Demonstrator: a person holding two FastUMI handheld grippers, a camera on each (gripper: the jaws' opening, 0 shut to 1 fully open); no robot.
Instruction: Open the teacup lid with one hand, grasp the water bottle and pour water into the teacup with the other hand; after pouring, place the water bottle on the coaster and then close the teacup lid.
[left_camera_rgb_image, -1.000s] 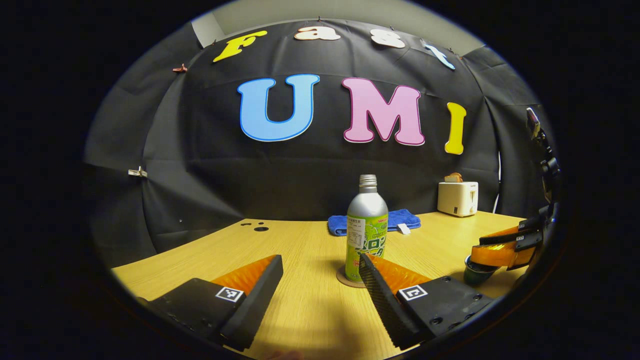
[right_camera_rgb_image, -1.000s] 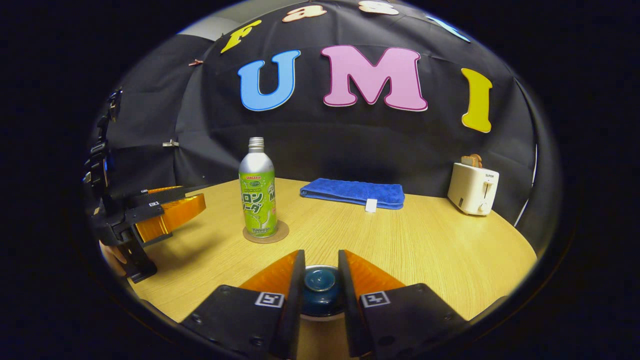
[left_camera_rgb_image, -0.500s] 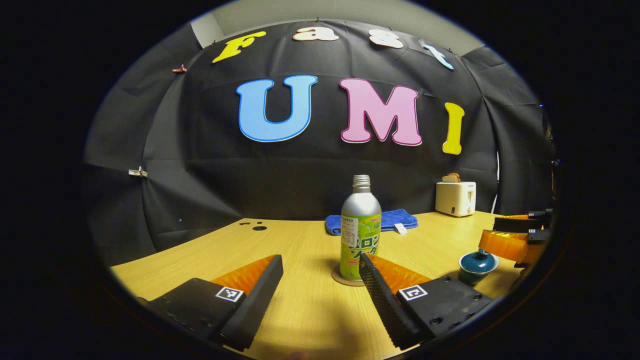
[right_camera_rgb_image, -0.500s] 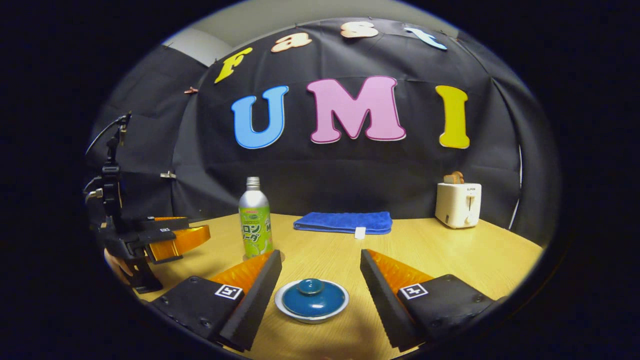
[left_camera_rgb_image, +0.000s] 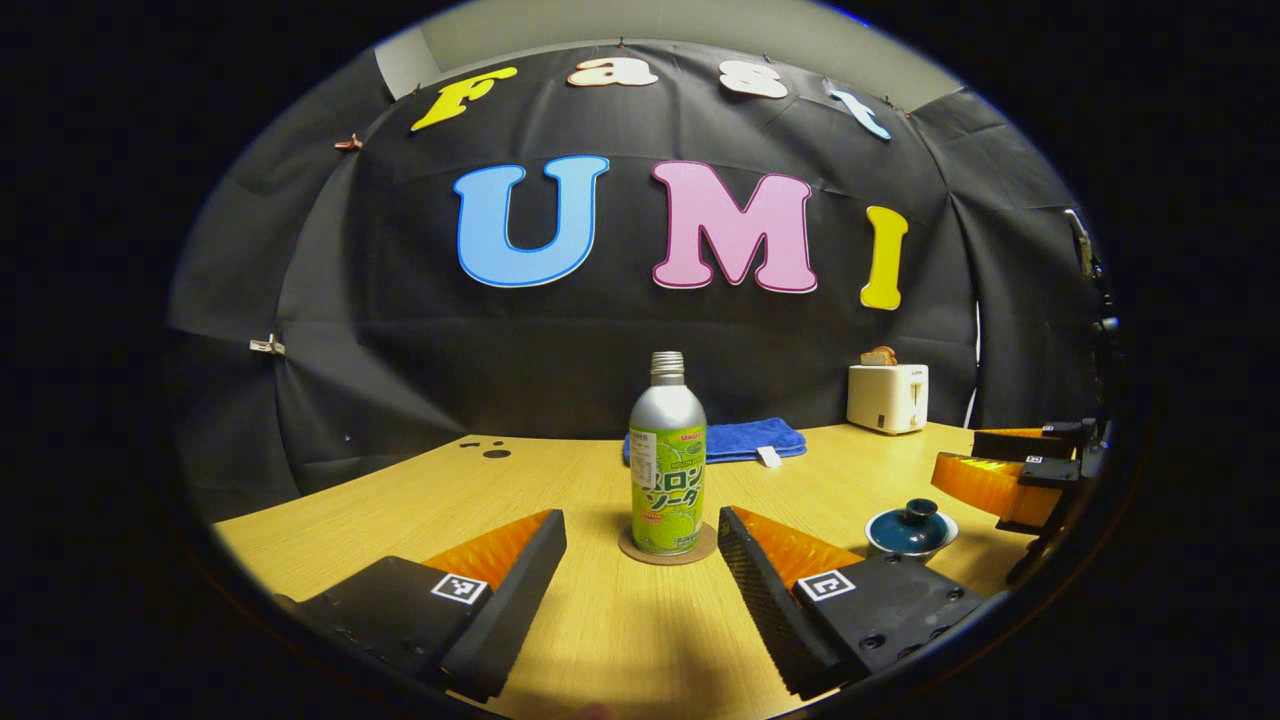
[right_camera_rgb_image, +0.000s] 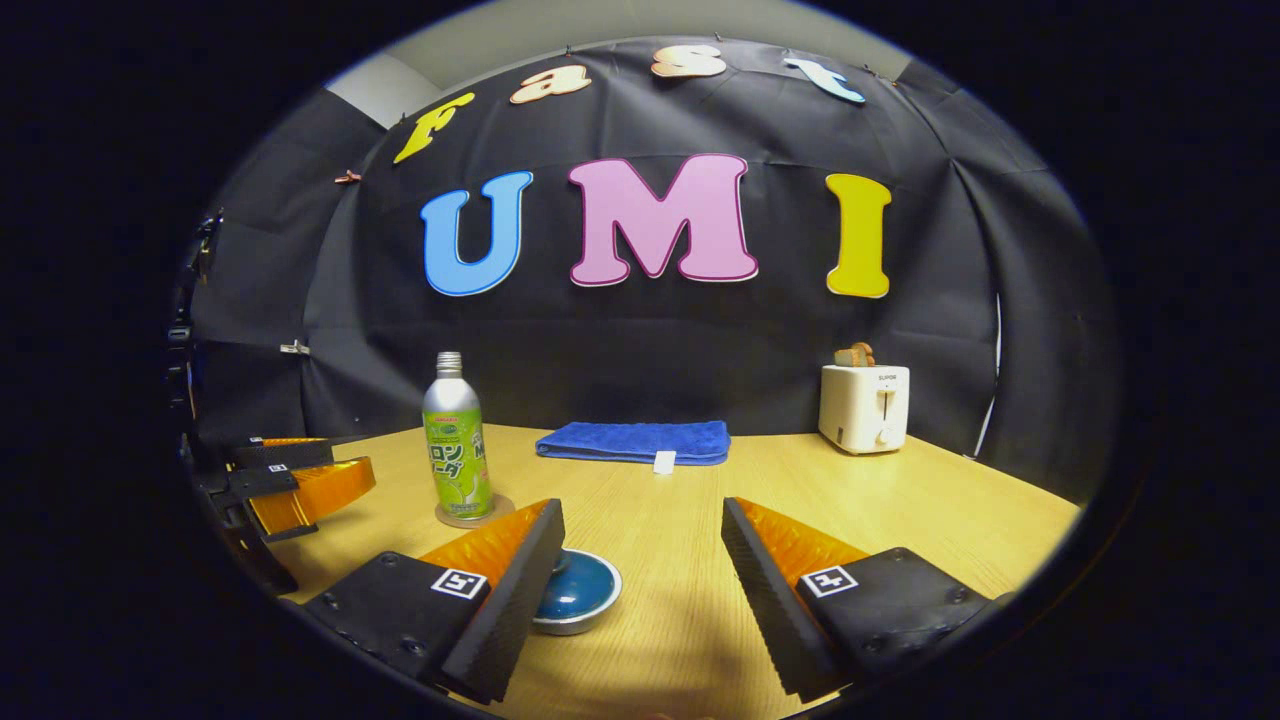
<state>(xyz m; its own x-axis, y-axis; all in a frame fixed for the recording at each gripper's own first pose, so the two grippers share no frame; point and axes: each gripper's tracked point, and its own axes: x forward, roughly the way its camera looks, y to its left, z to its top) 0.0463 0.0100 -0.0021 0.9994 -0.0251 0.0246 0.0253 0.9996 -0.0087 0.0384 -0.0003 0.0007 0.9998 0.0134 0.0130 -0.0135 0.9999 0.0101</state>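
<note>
The right hand-held gripper (right_camera_rgb_image: 640, 585) is being held open and empty above the counter (right_camera_rgb_image: 900, 520) — the lidded teacup (right_camera_rgb_image: 575, 590) is lying just beside its left finger. Farther off, the water bottle (left_camera_rgb_image: 667, 455) is standing upright on the coaster (left_camera_rgb_image: 640, 553), straight ahead of the open left hand-held gripper (left_camera_rgb_image: 640, 590).

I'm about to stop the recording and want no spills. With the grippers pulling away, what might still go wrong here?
1. The water bottle is tall, has no cap, and stands on a small coaster directly between the open left gripper's fingers; a forward nudge could tip it.
2. The teacup lid lies right beside the open right gripper's finger, partly hidden; a sideways sweep could knock it off the cup.
</note>
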